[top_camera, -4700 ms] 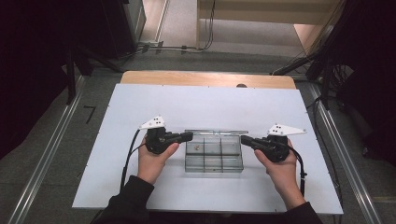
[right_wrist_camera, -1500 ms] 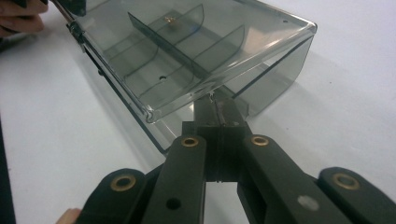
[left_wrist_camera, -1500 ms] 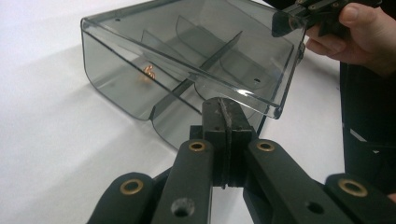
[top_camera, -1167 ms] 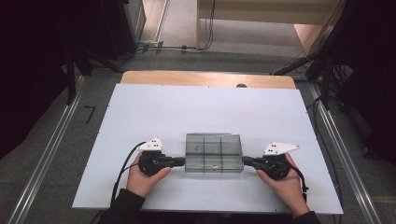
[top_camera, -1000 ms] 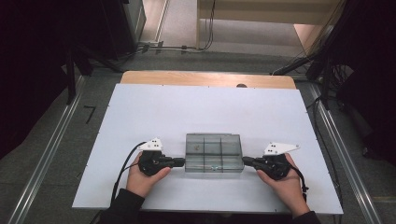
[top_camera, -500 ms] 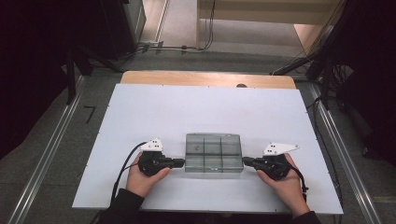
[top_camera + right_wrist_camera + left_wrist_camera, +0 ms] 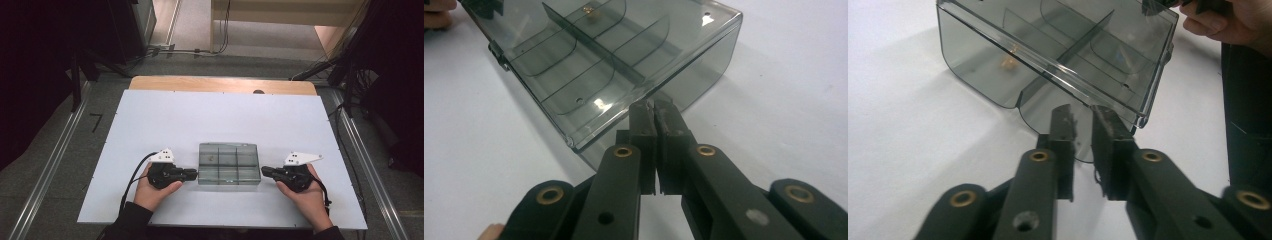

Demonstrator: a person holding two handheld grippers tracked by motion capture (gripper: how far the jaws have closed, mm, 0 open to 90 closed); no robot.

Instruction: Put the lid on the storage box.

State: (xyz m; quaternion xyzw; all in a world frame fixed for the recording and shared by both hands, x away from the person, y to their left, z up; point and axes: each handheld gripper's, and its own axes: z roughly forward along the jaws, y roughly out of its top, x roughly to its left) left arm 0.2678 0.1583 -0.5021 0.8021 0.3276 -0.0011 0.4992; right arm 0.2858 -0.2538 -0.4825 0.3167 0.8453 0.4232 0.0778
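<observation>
Setting down and letting go of the smoke-grey compartment box appears to be the step in hand: the box rests flat on the white table, near the person's edge and roughly midway between the two hands. The left gripper sits at the box's left end wall; in the left gripper view its jaws have just been opening, and a clear gap shows between the pads, with the box's flange just ahead of the tips rather than pinched. The right gripper meets the right end wall; in the right gripper view its fingertips stand almost pressed together on the thin rim of the box (a hairline gap at most), so it reads as pinching that edge. To finish well, the right jaws should part fully before either hand draws back, otherwise the box is likely to be dragged or tipped. Both withdrawals are best made straight outward, along each gripper's own line, keeping the tips off the flange. One small brass-coloured item lies in a compartment; a jolt could shift it.
</observation>
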